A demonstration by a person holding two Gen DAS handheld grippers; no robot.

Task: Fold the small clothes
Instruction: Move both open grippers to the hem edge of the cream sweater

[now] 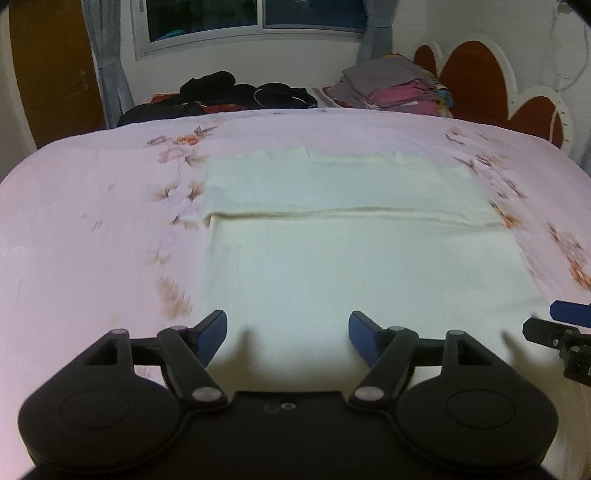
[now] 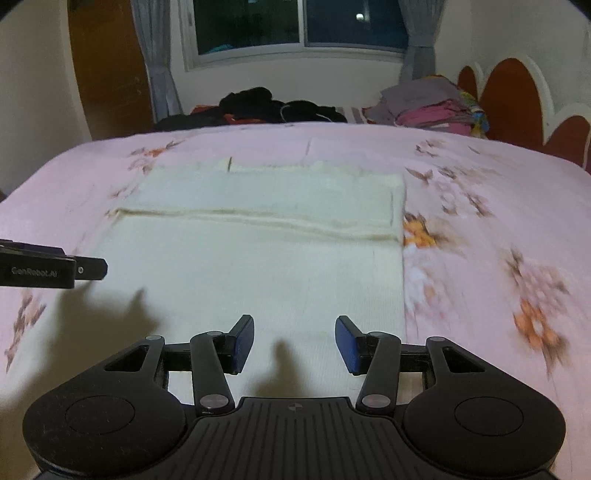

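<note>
Left gripper (image 1: 287,334), fingers spread apart and holding nothing, poised above the near left part of the cream cloth (image 1: 351,258). Right gripper (image 2: 294,341), likewise parted and empty, above the near right part of the same cloth (image 2: 258,273). The cloth lies flat on the pink floral bedsheet (image 1: 92,229), a fold edge running left to right across it. Far side: dark clothes pile (image 1: 236,94), folded stack (image 1: 395,88), window (image 1: 255,18).
</note>
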